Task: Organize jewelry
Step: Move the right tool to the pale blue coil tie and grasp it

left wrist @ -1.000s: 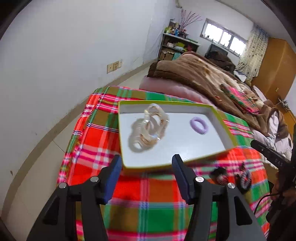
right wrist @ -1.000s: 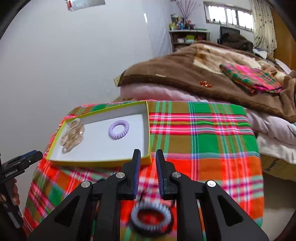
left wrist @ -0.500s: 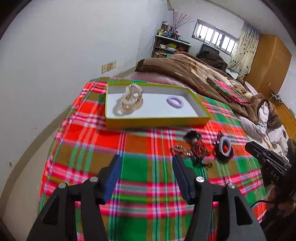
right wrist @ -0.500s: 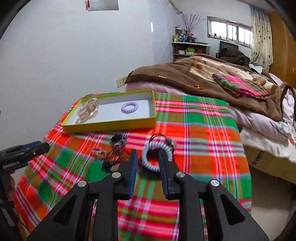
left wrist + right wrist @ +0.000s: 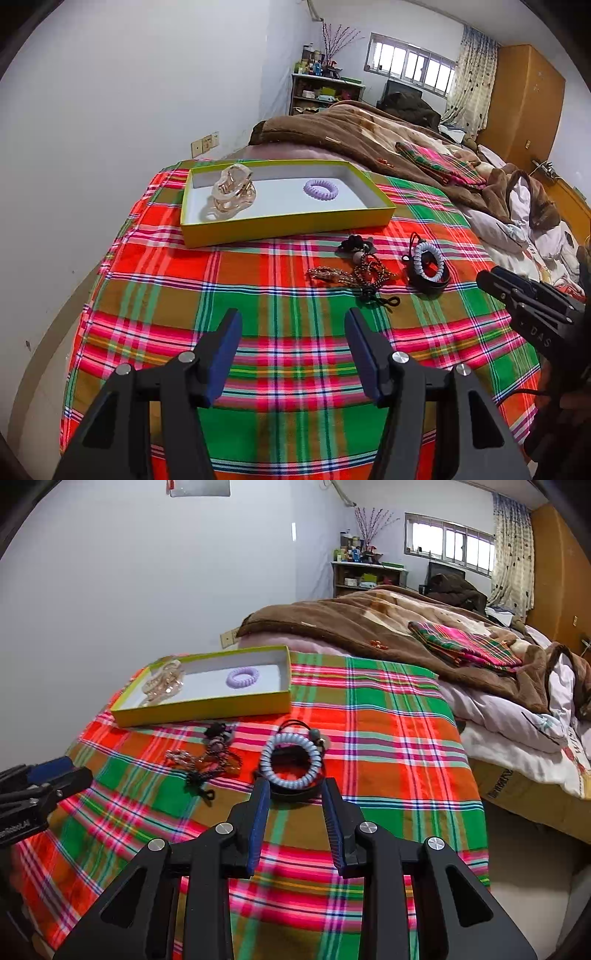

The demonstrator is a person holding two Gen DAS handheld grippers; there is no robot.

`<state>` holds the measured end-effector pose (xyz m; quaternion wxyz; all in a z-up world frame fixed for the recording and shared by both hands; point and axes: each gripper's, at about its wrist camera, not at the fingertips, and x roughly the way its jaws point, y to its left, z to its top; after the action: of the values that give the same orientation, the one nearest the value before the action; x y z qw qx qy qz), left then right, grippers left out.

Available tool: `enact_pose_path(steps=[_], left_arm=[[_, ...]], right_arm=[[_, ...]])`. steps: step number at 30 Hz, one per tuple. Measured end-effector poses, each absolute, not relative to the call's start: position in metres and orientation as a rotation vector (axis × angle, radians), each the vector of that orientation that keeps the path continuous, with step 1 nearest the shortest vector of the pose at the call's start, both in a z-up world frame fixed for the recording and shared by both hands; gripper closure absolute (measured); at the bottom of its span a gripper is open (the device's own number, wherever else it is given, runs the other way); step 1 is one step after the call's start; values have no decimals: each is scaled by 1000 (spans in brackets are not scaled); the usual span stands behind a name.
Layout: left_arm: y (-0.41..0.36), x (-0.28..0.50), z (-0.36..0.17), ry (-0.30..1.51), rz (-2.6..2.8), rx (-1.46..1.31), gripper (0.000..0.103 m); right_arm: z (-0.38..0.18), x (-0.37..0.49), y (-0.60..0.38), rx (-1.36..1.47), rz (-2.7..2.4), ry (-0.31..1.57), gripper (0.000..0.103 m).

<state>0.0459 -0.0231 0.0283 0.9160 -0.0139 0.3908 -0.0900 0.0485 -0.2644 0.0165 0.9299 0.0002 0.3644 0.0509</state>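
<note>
While right gripper (image 5: 294, 788) jaws widen, pale-blue spiral hair tie (image 5: 291, 762) lies seemingly ungripped.

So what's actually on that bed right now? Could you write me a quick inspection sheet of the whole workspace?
Surface: plaid cloth in red, green and pink, spread over the near end of a bed.
Job's things: yellow-edged tray holding a clear hair claw and a lilac coil hair tie; on the cloth, a pale blue coil tie lying on a black band, and a tangle of beaded strands.
Clutter: nothing seen on the cloth.
Tongs: left tongs open, nothing between them; right tongs opening, just short of the blue tie.
Cables: a dark cable by the right tool.
Surroundings: brown blanket, shelf, window, wardrobe.
</note>
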Motion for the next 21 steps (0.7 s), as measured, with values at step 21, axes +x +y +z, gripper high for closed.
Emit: enact_pose_path(steps=[21], left_arm=[[-49, 92, 2, 896, -359, -67, 39]], right_arm=[[-14, 116, -266, -1, 85, 844, 53]])
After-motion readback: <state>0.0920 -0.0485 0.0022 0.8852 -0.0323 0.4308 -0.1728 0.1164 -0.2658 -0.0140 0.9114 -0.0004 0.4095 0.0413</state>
